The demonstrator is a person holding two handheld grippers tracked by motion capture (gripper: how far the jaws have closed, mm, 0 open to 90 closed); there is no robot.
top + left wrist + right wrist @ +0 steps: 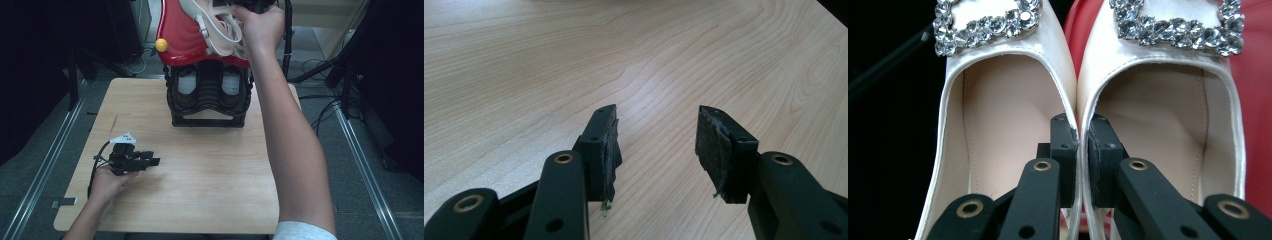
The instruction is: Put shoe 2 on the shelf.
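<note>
Right gripper [1082, 137] pinches the touching inner walls of two cream shoes [1008, 115]. Left gripper [656, 127] gapes empty over the table [524, 75].

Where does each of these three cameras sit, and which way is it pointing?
High view: above the table, looking forward and down; both forearms, left claw.
Left gripper view: on the left claw, looking along its open jaws at bare wood.
Right gripper view: on the right claw, jaws pinching the cream shoes' adjoining inner edges.
Shared: the shoes and red stand appear in high and right views.
</note>
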